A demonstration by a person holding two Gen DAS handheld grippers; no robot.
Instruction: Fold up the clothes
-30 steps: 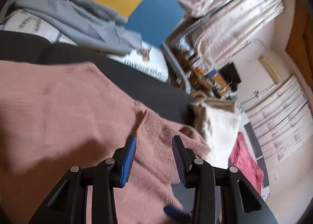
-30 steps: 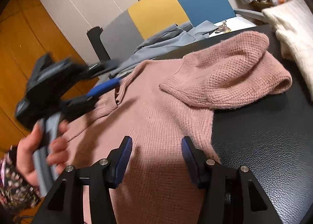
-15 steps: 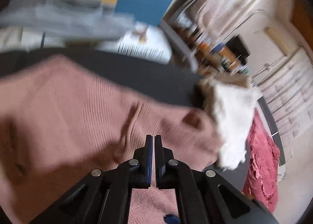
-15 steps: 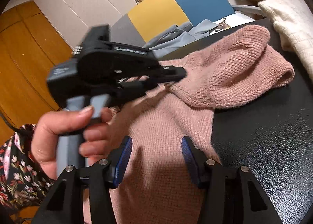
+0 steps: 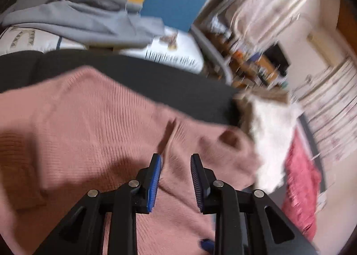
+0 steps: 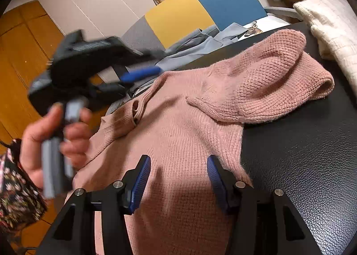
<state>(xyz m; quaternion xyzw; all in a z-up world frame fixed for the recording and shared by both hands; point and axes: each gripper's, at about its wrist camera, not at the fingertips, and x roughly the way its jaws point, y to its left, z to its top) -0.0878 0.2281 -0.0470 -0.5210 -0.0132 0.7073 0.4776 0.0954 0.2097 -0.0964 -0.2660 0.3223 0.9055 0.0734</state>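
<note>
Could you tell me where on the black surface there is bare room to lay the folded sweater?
The black surface lies bare right of the pink sweater and below its folded sleeve. A narrower bare strip runs behind the sweater, before the grey garment. The far right corner is crowded by the cream knit.

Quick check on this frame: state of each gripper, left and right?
Left gripper: open, holding nothing, above the pink knitted sweater.
Right gripper: open, holding nothing, over the same sweater.
</note>
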